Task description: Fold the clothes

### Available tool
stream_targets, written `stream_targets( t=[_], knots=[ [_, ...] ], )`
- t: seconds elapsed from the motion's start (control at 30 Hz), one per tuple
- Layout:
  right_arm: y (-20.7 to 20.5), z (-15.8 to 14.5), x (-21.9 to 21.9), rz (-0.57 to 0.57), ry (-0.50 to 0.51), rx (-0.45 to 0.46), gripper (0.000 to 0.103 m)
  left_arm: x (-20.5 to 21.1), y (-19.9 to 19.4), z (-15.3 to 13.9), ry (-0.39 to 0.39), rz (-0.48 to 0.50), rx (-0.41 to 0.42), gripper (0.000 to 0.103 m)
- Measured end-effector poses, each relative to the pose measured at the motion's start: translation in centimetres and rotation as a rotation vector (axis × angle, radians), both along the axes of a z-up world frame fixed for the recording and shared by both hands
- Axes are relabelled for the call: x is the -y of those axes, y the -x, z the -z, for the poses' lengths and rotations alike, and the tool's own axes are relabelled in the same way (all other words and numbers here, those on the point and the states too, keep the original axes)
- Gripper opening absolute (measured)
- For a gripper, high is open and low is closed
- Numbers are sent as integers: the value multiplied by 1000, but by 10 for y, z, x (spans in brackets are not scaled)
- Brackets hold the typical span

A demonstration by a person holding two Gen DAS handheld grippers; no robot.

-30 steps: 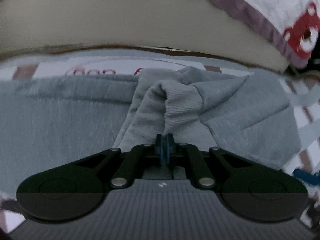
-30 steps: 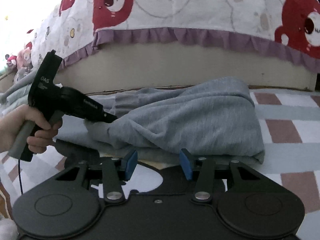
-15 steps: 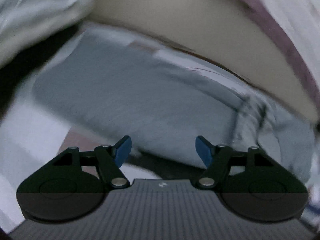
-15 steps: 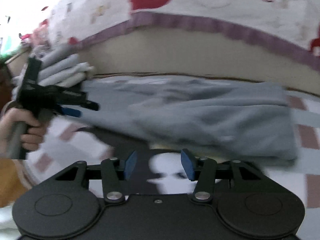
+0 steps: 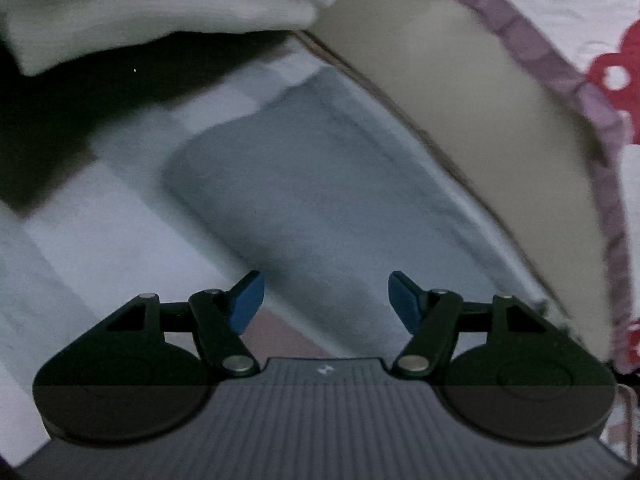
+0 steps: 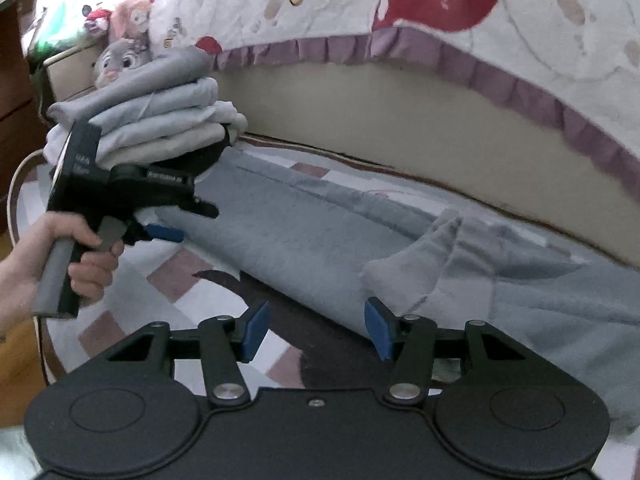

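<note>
Both pairs of fingers, left (image 5: 326, 300) and right (image 6: 316, 330), stand wide apart and hold nothing. The grey garment (image 6: 320, 236) lies stretched along the bed (image 6: 400, 120) base on the mat (image 6: 132, 300), right of a folded stack (image 6: 160, 120). It looks soft, thick and limp, so I judge an edge or hem the best place to pinch.

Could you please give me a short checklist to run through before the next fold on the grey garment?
1. Left gripper open and empty: ok.
2. Right gripper open and empty: ok.
3. Grey garment lying flat: not ok, a cuff stands up near its middle.
4. Stack of folded clothes clear of the garment: cannot tell, its base is hidden.
5. Garment's far-right end in view: not ok.
</note>
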State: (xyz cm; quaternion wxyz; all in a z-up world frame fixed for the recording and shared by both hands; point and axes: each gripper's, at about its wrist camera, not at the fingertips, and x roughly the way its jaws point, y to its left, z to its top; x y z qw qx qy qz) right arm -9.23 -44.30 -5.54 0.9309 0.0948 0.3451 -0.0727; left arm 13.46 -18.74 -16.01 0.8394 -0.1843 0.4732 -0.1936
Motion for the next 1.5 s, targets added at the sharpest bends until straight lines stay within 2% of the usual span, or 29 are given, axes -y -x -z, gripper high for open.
stream_targets(
  t=[0.2,0.37,0.43,0.5,0.57,0.6,0.63,0.67,0.73,0.83,1.0,1.1,1.2,1.33,1.4,1.5],
  knots=[
    [-25,12,-1,30,-101,10,58,6,-12,6,-14,-92,44,71],
    [-77,30,-18,-121,24,-30,60,32,-28,8,-84,-61,125,74],
    [-93,43,-22,-150,78,-57,60,40,-26,9,-124,-63,166,73],
    [-103,57,-23,-161,124,-53,60,51,-17,10,-201,-53,214,73],
    [-111,67,-22,-188,128,-50,60,64,-7,11,-291,-23,267,69],
    [-115,72,-22,-202,130,-49,60,66,-5,11,-296,-10,285,56],
    [-120,77,-22,-216,133,-48,60,65,-5,12,-279,3,295,29],
    [-124,82,-21,-228,135,-50,60,63,-6,11,-256,16,296,21],
    [-129,87,-22,-232,136,-83,60,59,-9,6,-219,34,303,16],
    [-125,83,-18,-198,84,-65,63,69,4,-15,-265,96,414,15],
    [-75,57,7,-88,-59,31,63,99,41,-71,-265,214,616,14],
    [-41,40,24,-18,-145,94,63,129,70,-110,-213,318,712,14],
    [2,26,53,44,-173,124,63,166,111,-146,-137,449,779,14],
    [66,17,99,128,-194,113,63,231,152,-165,-31,636,756,13],
    [97,13,121,173,-204,108,63,269,166,-154,-23,711,694,13],
    [134,31,151,293,-227,128,63,330,185,-128,-35,814,583,13]
  ],
)
